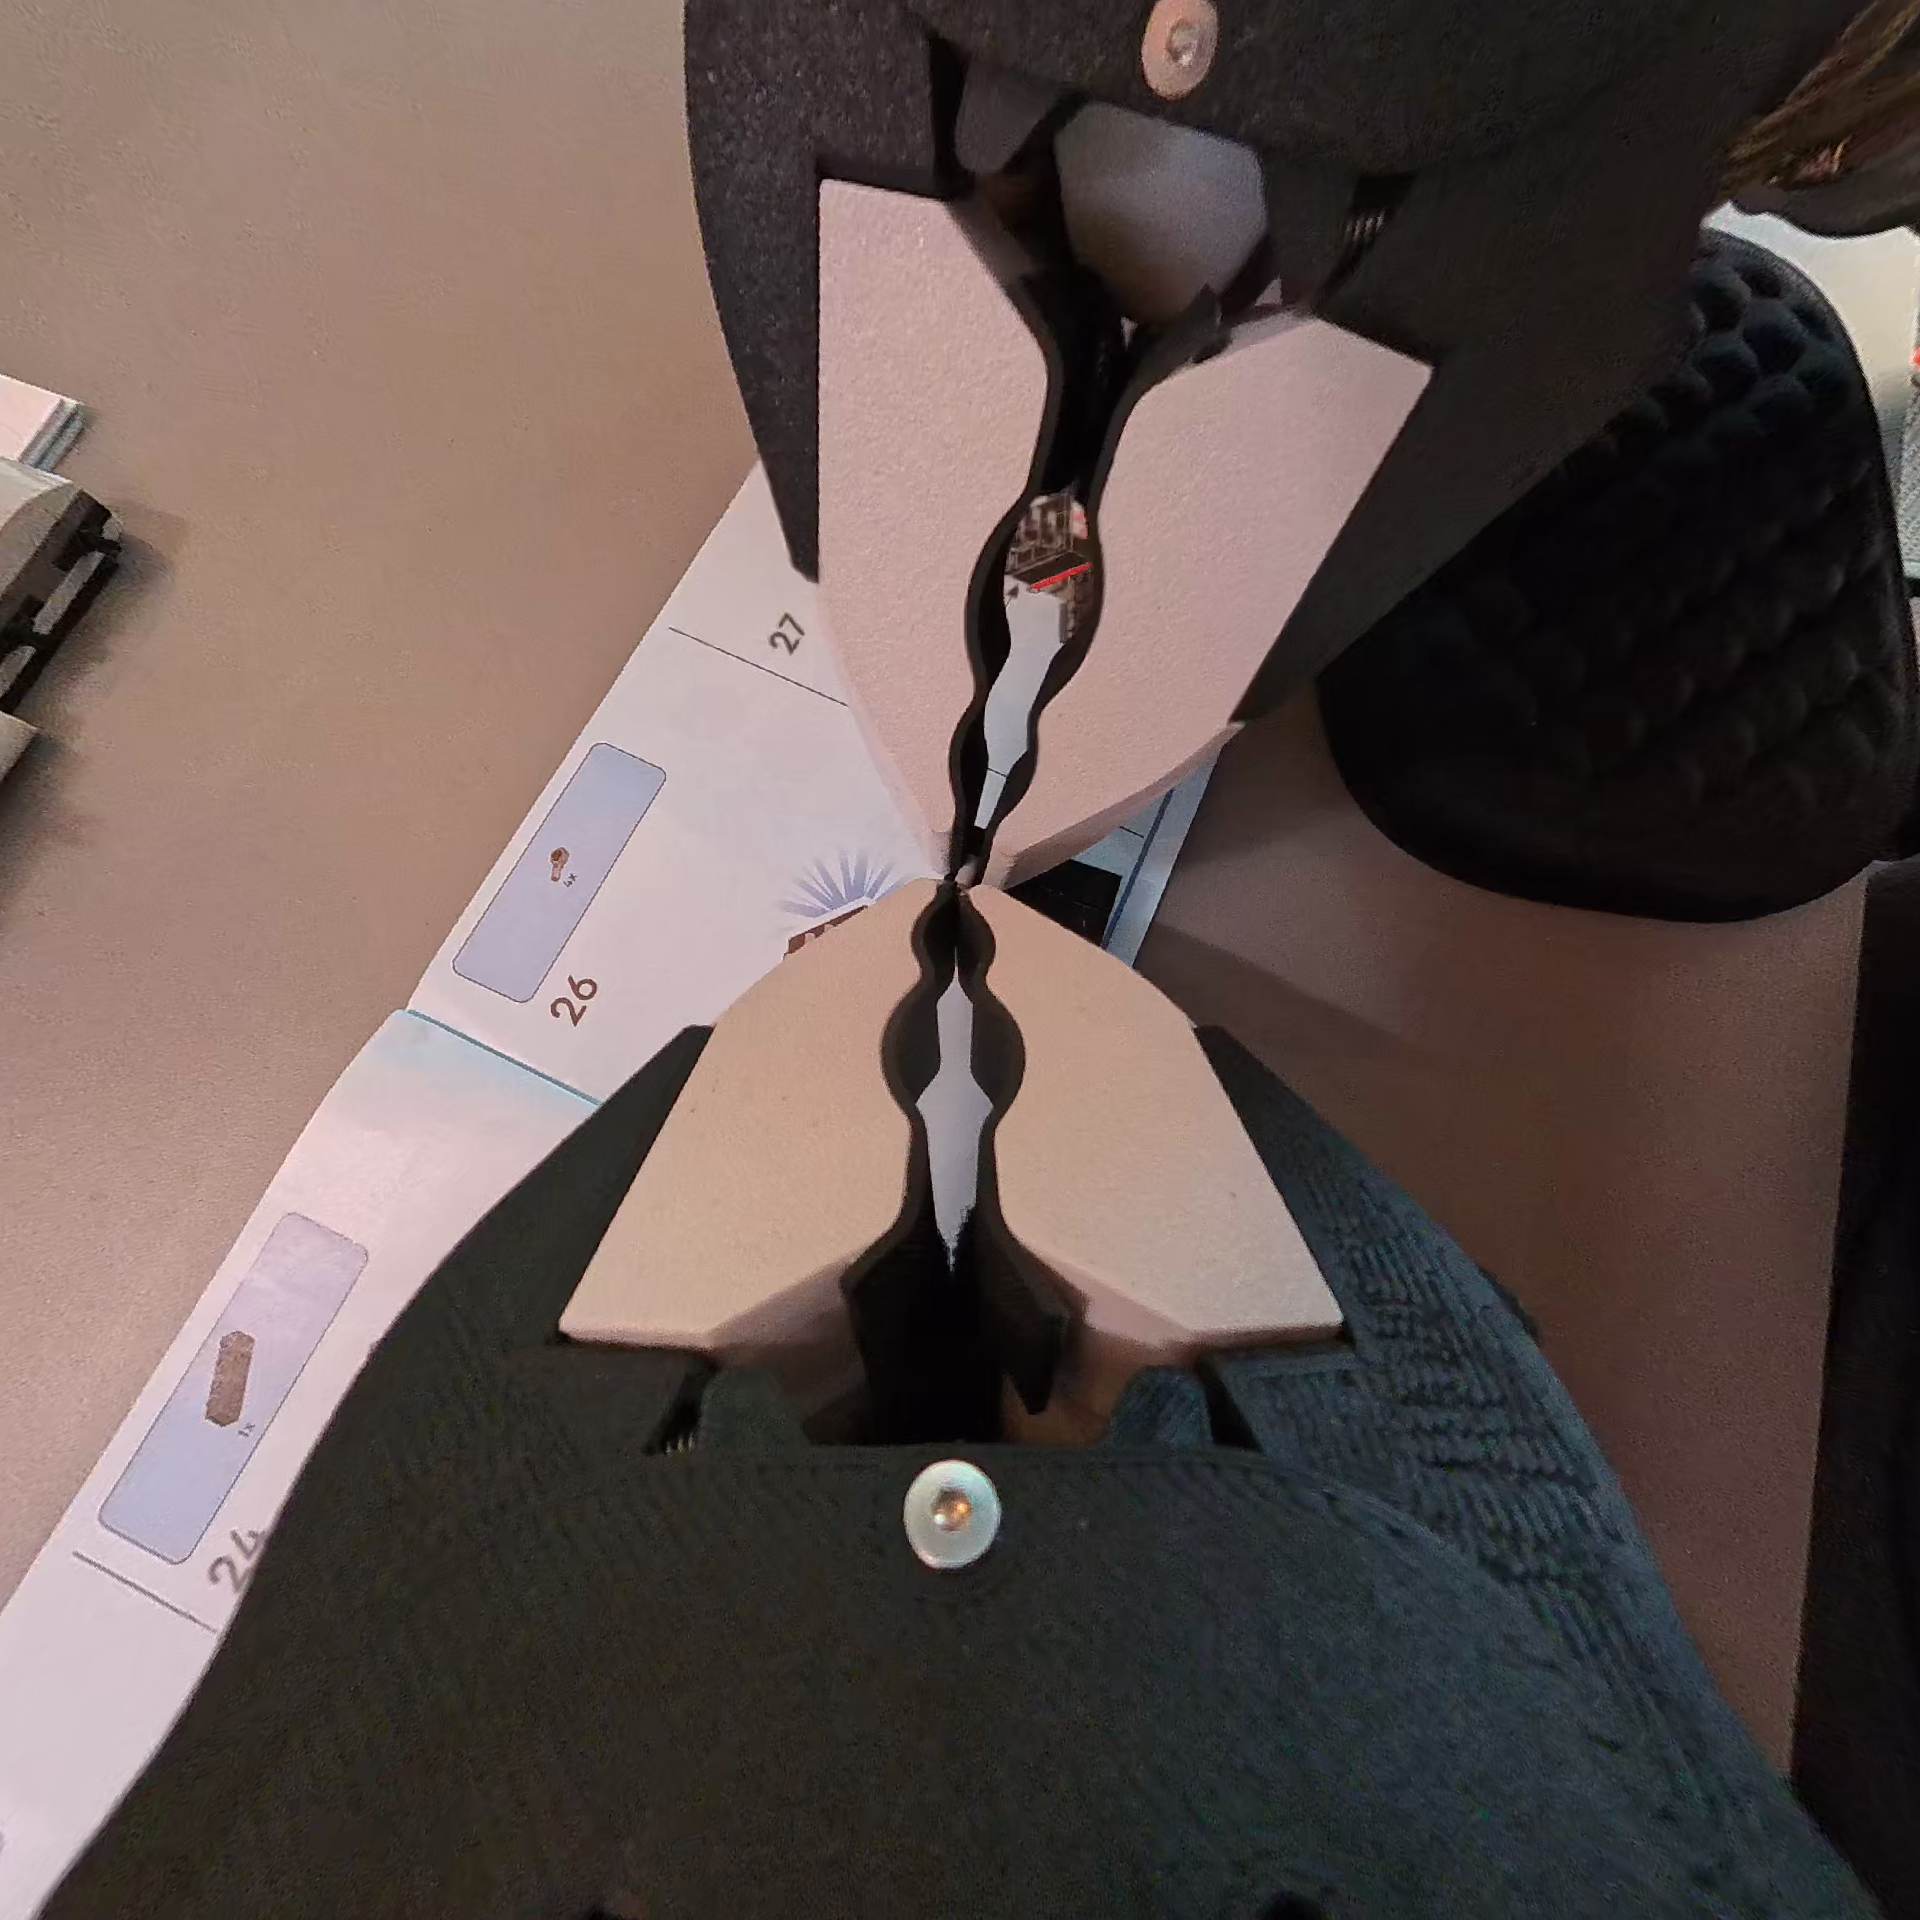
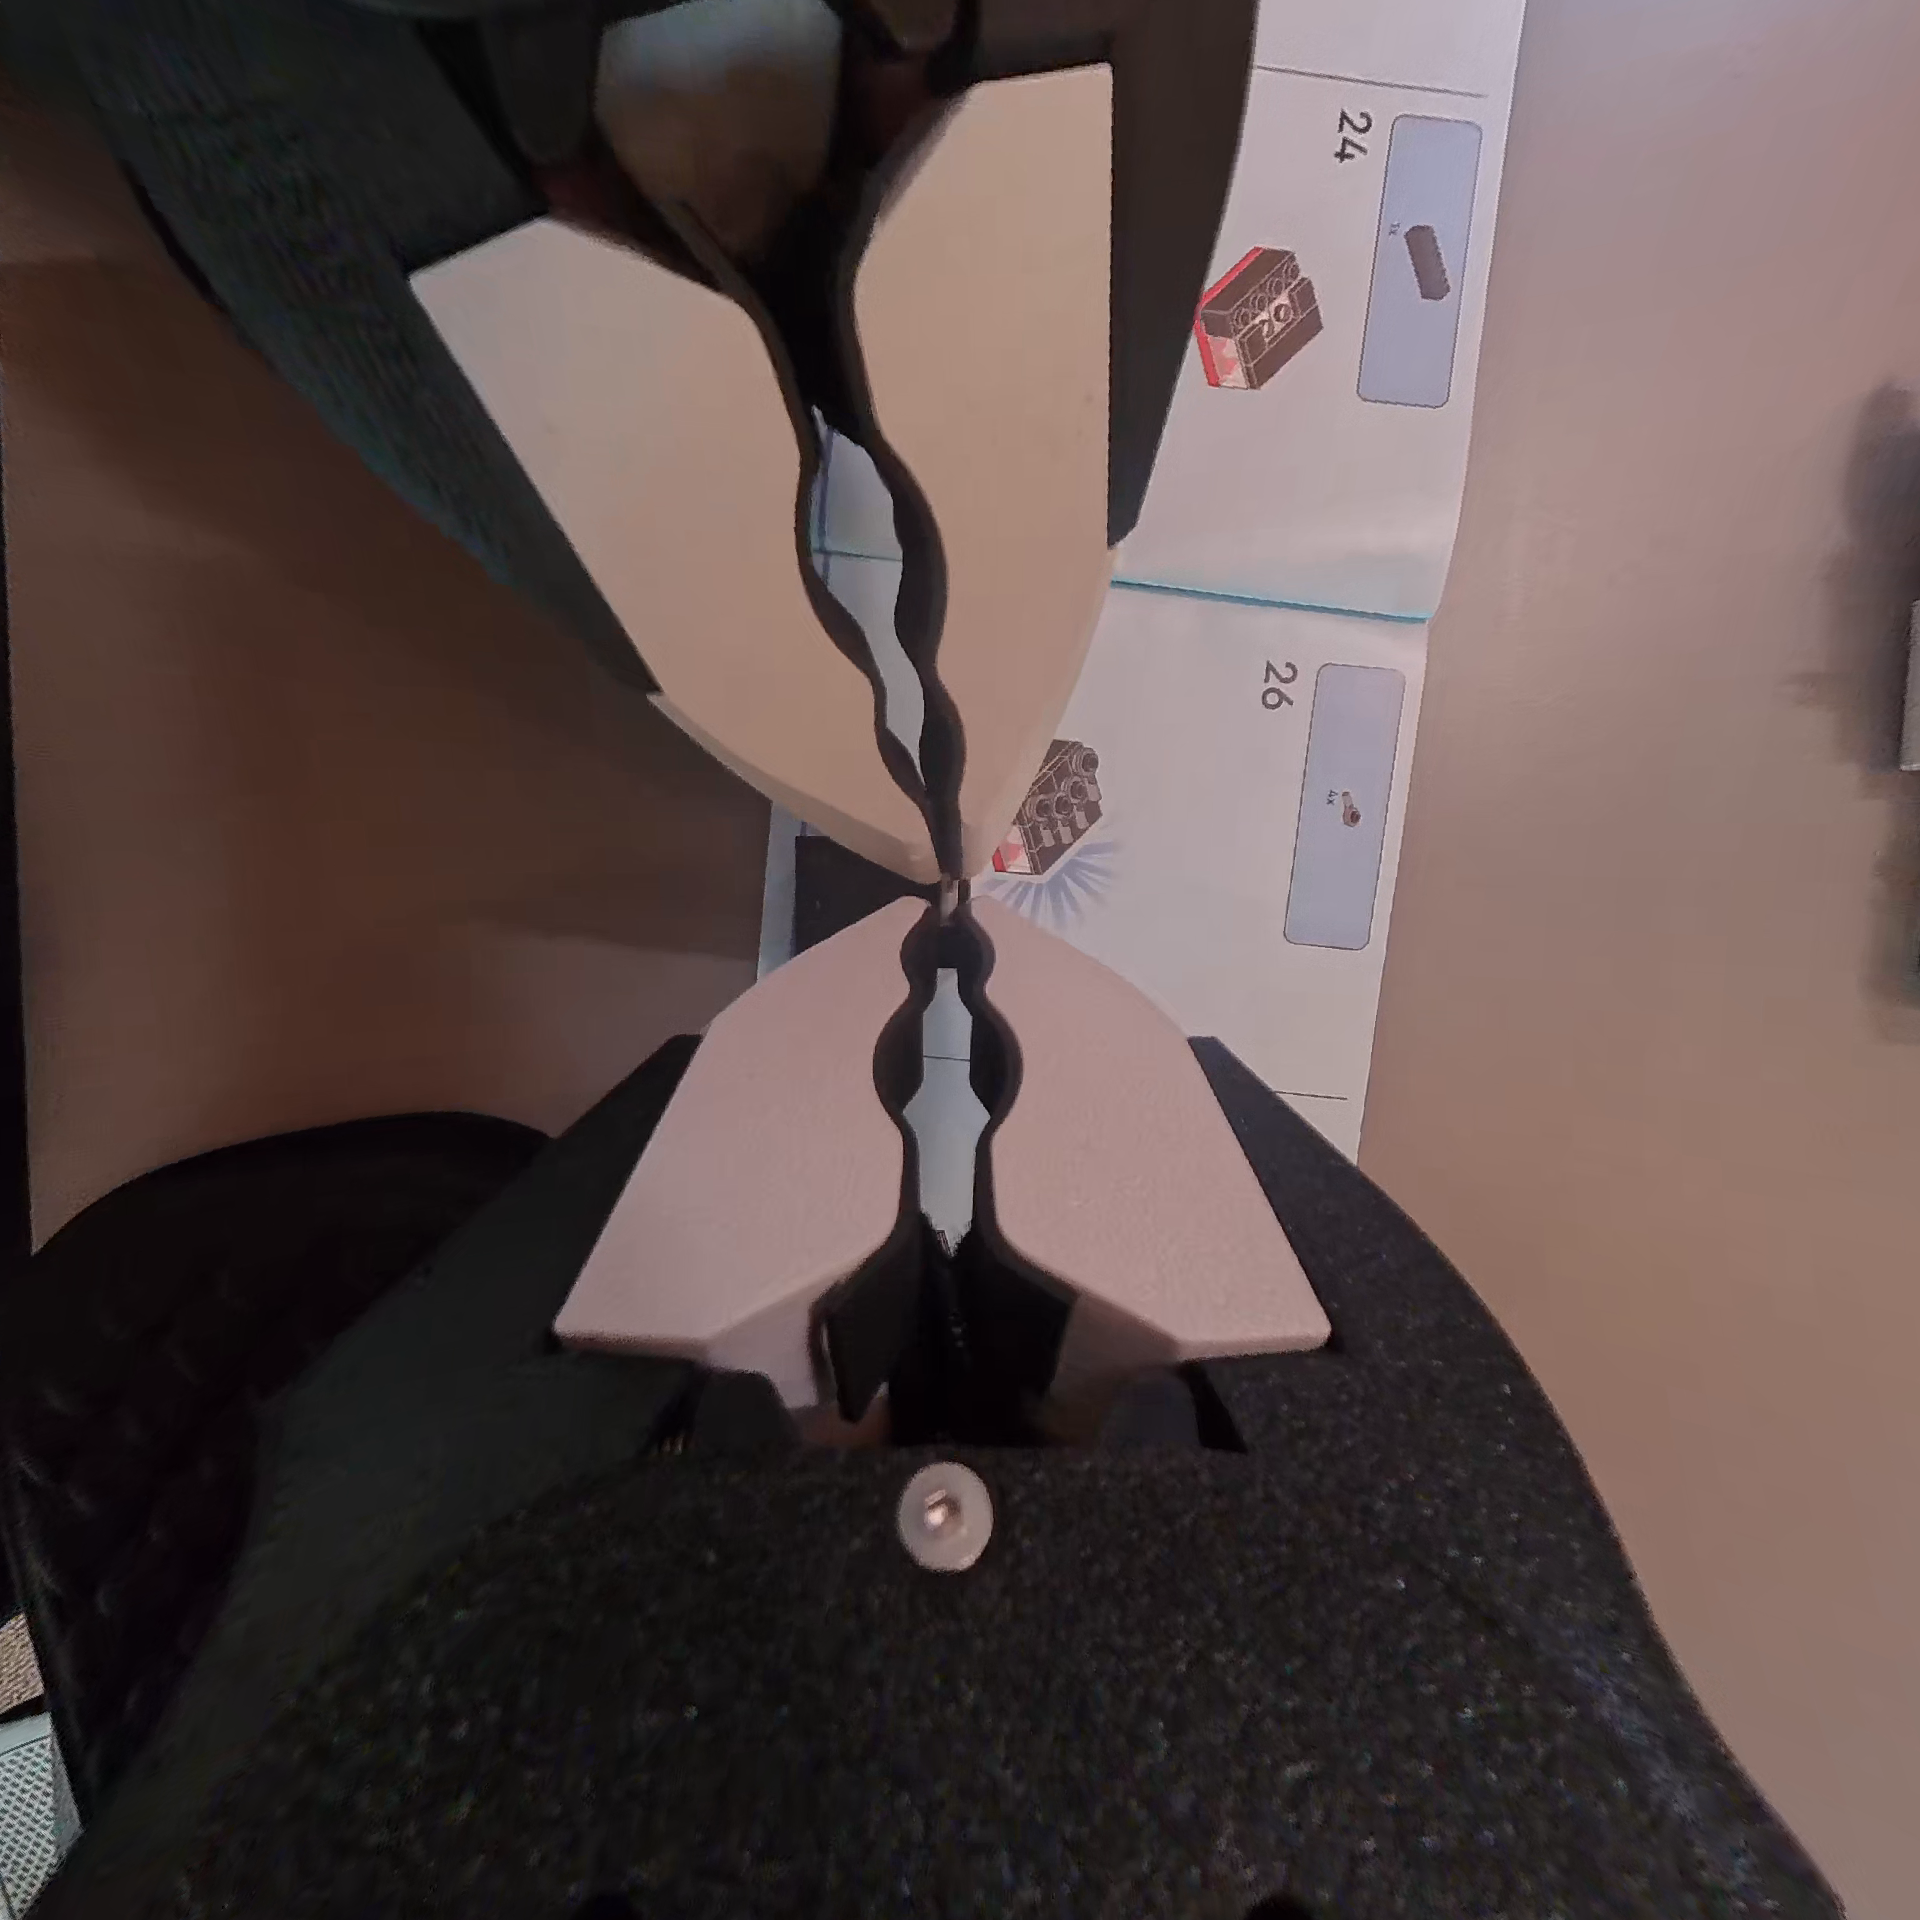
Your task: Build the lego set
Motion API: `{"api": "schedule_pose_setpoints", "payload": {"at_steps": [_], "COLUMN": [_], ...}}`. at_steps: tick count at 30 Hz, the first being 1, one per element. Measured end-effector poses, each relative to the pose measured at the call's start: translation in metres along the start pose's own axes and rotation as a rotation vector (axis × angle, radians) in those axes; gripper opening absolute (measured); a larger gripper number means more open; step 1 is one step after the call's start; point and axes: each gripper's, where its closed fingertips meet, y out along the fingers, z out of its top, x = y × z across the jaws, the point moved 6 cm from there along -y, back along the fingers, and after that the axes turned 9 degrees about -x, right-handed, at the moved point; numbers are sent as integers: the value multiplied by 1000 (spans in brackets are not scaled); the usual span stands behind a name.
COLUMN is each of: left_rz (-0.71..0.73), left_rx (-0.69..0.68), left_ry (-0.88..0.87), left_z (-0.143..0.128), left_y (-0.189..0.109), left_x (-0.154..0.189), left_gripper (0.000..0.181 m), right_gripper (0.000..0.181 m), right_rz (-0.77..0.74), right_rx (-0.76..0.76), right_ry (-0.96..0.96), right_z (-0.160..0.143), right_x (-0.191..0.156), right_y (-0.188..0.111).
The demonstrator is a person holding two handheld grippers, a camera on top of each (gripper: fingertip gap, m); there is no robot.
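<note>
A tiny light piece (image 2: 952,896) sits exactly where the two tongs meet tip to tip, and it is too small to tell its shape. The left tongs (image 1: 956,904) have their pale fingers (image 1: 790,1122) pressed nearly together, with only a thin wavy slit between them, and their tips pinch this piece. The right tongs (image 2: 948,914) are also drawn together to a thin slit, and their tips touch the same piece from the opposite side; whether they really clamp it or only press against it, I cannot tell. In each wrist view the other tongs come down from the top of the picture, so the two pairs point at each other. Under the tongs lies an open booklet (image 2: 1226,582) with drawings of brick models, flat on the tan counter (image 1: 364,364). Left of the left tongs, far from them at the edge of the left view, stand some grey and black pieces (image 1: 47,582), only partly visible. Right of the left tongs, past the counter edge, there is a black textured chair (image 1: 1621,665).
</note>
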Motion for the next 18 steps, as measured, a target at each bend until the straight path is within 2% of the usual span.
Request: {"api": "schedule_pose_setpoints", "payload": {"at_steps": [5, 10, 18], "left_rz": [8, -9, -67], "left_rx": [-30, -35, -18], "left_ry": [-5, -30, -118], "left_z": [1, 1, 0], "left_y": [0, 0, 0], "left_x": [1, 0, -2], "left_gripper": [1, 1, 1], "right_gripper": [3, 3, 2], "right_rz": [2, -13, 25], "right_rx": [-5, 76, 48], "right_ry": [-11, -4, -17], "right_z": [0, 0, -2], "right_x": [0, 2, 0], "right_y": [0, -10, -1]}}
